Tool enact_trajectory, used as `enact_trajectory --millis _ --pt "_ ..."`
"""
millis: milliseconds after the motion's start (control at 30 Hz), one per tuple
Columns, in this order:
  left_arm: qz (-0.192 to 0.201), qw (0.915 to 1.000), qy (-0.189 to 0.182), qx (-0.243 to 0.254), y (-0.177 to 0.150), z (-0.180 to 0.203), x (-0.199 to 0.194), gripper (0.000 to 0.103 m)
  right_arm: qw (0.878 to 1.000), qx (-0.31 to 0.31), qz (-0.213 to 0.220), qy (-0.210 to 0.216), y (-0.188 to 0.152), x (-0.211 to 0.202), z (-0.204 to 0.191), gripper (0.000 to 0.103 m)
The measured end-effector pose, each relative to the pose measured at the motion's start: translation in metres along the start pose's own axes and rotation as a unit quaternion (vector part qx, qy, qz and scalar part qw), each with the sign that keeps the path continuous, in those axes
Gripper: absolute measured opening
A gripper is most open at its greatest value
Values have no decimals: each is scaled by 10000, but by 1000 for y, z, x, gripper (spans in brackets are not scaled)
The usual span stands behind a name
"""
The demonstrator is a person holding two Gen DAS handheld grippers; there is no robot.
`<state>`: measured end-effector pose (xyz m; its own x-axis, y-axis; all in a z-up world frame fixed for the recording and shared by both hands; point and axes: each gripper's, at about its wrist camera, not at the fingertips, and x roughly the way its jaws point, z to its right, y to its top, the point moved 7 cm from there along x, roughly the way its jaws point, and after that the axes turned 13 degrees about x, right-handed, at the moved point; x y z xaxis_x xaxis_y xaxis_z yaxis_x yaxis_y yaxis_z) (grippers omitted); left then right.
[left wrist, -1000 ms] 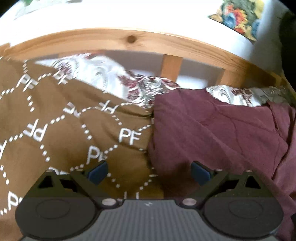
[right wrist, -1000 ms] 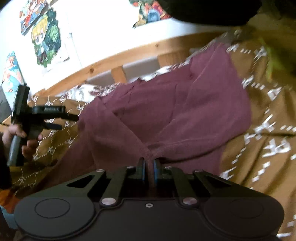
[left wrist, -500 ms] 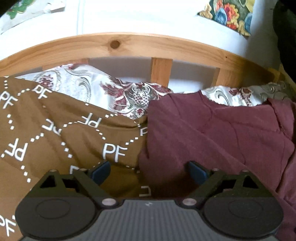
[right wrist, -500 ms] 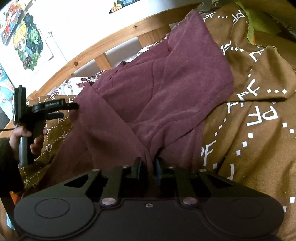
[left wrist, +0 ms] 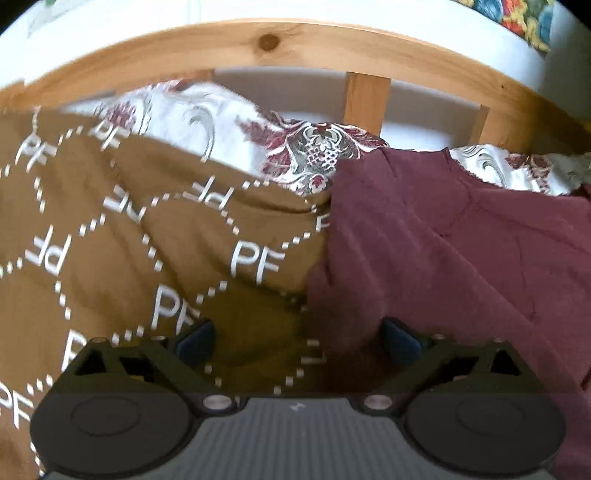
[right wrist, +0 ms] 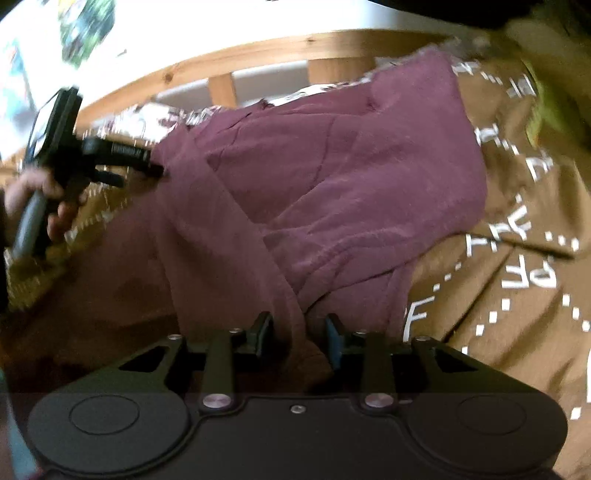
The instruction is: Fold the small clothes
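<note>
A maroon garment (right wrist: 332, 192) lies rumpled on a brown bedspread printed with white "PF" letters (right wrist: 517, 295). My right gripper (right wrist: 298, 336) has its jaws partly apart, and a fold of the garment's near edge runs between them. My left gripper (left wrist: 297, 338) is open and empty, just above the bedspread at the garment's left edge (left wrist: 443, 258). It also shows in the right wrist view (right wrist: 122, 166), held in a hand at the garment's far left corner.
A wooden bed rail with slats (left wrist: 295, 40) runs along the far side against a white wall. A white floral sheet (left wrist: 314, 155) shows beyond the bedspread (left wrist: 110, 240). Colourful pictures (right wrist: 88, 29) hang on the wall. A yellow-green cloth (right wrist: 546, 110) lies at far right.
My right gripper's jaws have opened from shut on the garment's edge to partly apart. My left gripper has stayed open and shifted a little along the garment's left edge.
</note>
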<state>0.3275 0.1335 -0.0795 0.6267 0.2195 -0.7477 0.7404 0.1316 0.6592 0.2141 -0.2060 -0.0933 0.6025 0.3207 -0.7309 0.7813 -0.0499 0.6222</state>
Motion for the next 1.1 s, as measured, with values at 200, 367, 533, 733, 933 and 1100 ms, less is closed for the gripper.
enact_trajectory --millis 200,367,533,733,933,1100 --pt "35 10000 51 31 -20 -4 -40 101 9969 -718 -32 -310 -2 -7 -5 82" --pt "293 9972 -322 605 -48 19 -94 102 9957 -736 260 -495 9 -21 -4 98" --pt "323 9859 -885 1382 -85 43 -137 102 9944 -804 468 -505 14 -36 -16 102" --pt "449 9672 -1284 2147 -124 49 -179 102 9933 -936 583 -332 -11 -64 -40 102" --pt "480 9530 -1705 2457 -156 32 -201 102 9905 -1278 505 47 -49 -89 -72 102" --pt "391 9368 -1645 3064 -181 39 -203 102 9854 -1698 77 -76 -79 -91 -87 102"
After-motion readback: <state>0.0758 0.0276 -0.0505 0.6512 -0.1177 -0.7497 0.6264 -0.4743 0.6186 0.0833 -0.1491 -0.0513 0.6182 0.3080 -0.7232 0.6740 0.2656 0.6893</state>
